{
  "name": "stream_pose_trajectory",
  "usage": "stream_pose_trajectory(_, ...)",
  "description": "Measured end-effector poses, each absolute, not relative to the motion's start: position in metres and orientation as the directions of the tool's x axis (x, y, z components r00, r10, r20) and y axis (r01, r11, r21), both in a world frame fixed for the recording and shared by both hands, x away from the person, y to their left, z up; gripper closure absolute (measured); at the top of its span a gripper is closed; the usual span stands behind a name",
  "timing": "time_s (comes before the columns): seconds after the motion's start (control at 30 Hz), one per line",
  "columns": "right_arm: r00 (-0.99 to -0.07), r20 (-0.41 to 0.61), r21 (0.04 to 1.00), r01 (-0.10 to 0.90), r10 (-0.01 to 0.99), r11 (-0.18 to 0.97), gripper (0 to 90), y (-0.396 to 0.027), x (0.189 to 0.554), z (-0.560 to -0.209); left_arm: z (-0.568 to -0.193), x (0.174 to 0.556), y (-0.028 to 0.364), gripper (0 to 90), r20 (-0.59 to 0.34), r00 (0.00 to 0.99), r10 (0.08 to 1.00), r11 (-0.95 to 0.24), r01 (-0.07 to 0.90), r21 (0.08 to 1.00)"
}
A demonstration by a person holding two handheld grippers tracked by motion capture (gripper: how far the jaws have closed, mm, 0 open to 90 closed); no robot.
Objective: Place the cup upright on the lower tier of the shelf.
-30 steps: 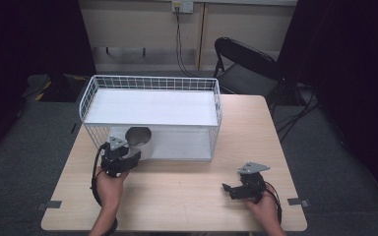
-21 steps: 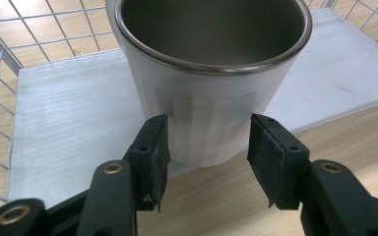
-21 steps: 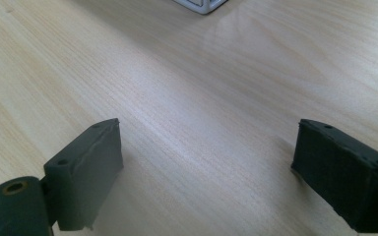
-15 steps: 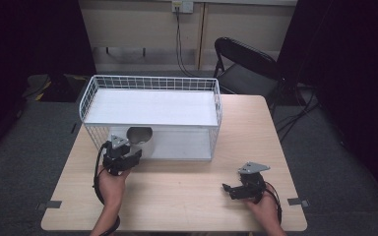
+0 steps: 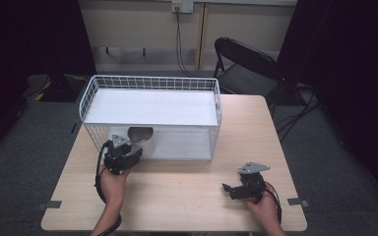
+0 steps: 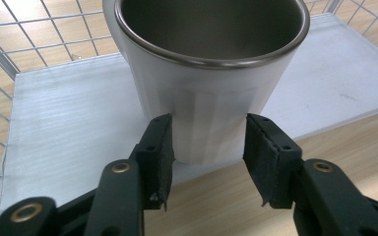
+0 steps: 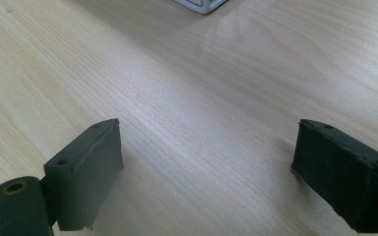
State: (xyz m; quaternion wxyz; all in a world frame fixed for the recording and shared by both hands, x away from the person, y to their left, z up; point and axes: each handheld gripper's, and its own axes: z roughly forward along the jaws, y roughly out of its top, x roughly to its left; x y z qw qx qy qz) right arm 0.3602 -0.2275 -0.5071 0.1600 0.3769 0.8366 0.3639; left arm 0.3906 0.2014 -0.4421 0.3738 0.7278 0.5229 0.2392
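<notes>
The left hand-held gripper (image 6: pixel 207 147) had its jaws partly closed around the base of a white cup (image 6: pixel 209 73); they had just been closing, with the pads touching or just off the cup's sides. The cup stood straight ahead of it, on the white floor of the wire basket (image 5: pixel 91 93). Well off to its right, the right hand-held gripper (image 5: pixel 232 189) rested on the bench (image 5: pixel 187 191) with jaws wide apart and nothing between them.
</notes>
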Motion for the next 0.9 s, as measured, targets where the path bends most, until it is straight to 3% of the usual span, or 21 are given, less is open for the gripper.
stream_pose_trajectory(0.4,-0.664,0.006,0.729,0.515,0.748,0.451,10.5,-0.227,0.360,-0.507,-0.441,0.398,0.200,58.0,-0.037,0.349,0.937,-0.186,0.583,0.791)
stream_pose_trajectory(0.53,-0.663,0.006,0.729,0.515,0.748,0.451,10.5,-0.227,0.360,-0.507,-0.440,0.395,0.199,49.4,-0.035,0.362,0.931,-0.193,0.574,0.796)
stream_pose_trajectory(0.63,-0.663,0.006,0.729,0.515,0.748,0.451,10.6,-0.227,0.360,-0.507,-0.441,0.393,0.200,37.4,-0.039,0.377,0.925,-0.199,0.571,0.796)
stream_pose_trajectory(0.9,-0.664,0.005,0.730,0.513,0.748,0.451,10.5,-0.228,0.360,-0.507,-0.442,0.381,0.207,24.0,-0.062,0.437,0.897,-0.214,0.553,0.805)
